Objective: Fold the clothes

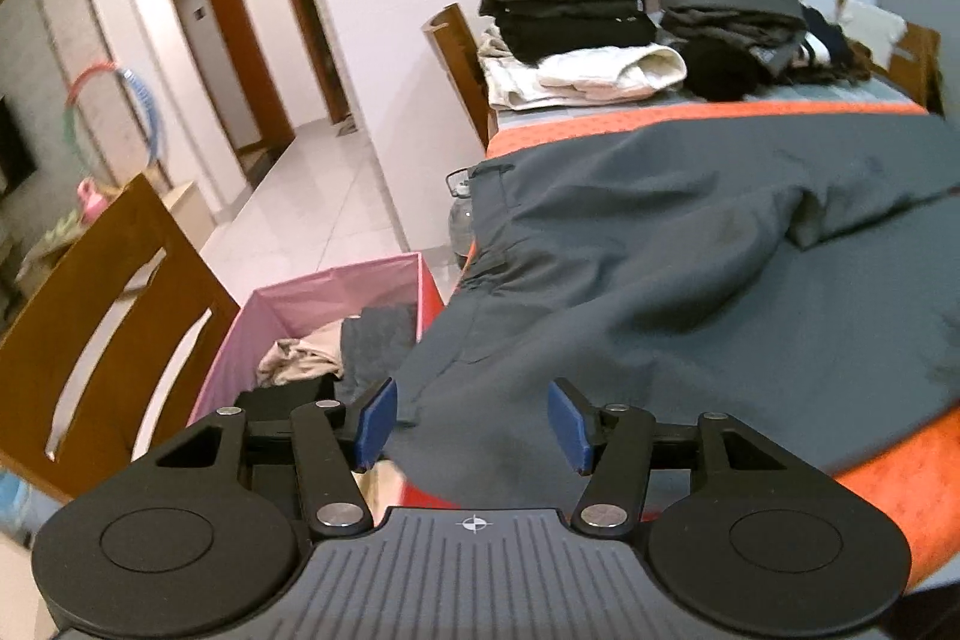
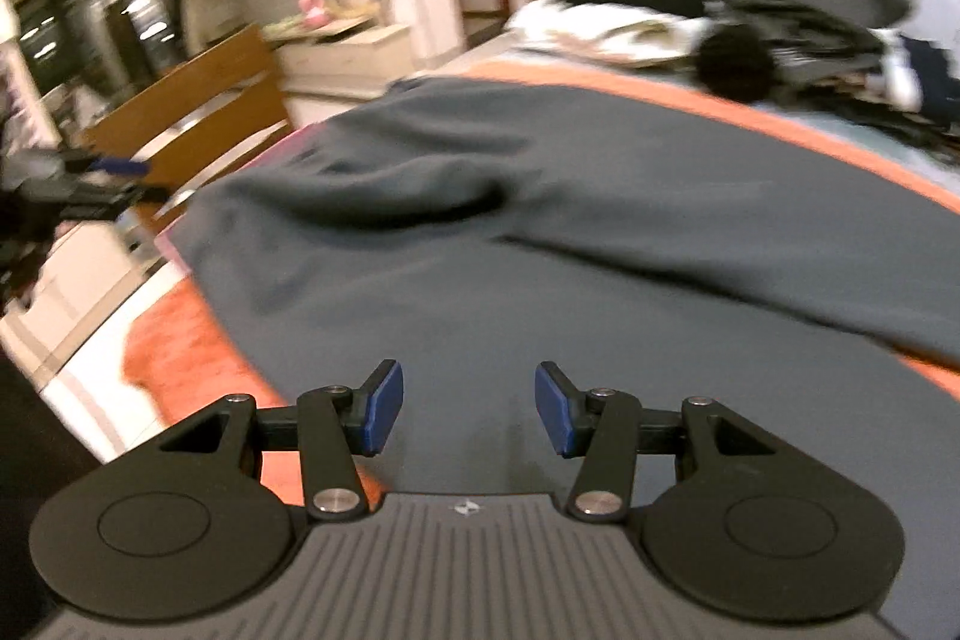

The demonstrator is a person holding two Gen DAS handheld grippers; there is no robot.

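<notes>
Grey trousers (image 1: 690,244) lie spread, creased, on the orange-covered table (image 1: 888,466), waistband end overhanging the edge above a pink hamper (image 1: 312,304). Risk: a grab at that hanging corner could pull the garment off the table into the hamper, and the central ridge could get folded in. Left gripper (image 1: 471,427) points down at the near corner, jaws parted, nothing clamped. Right gripper (image 2: 468,409) hangs over mid-cloth, jaws likewise parted, empty. Folded stacks (image 1: 570,10) sit well apart.
</notes>
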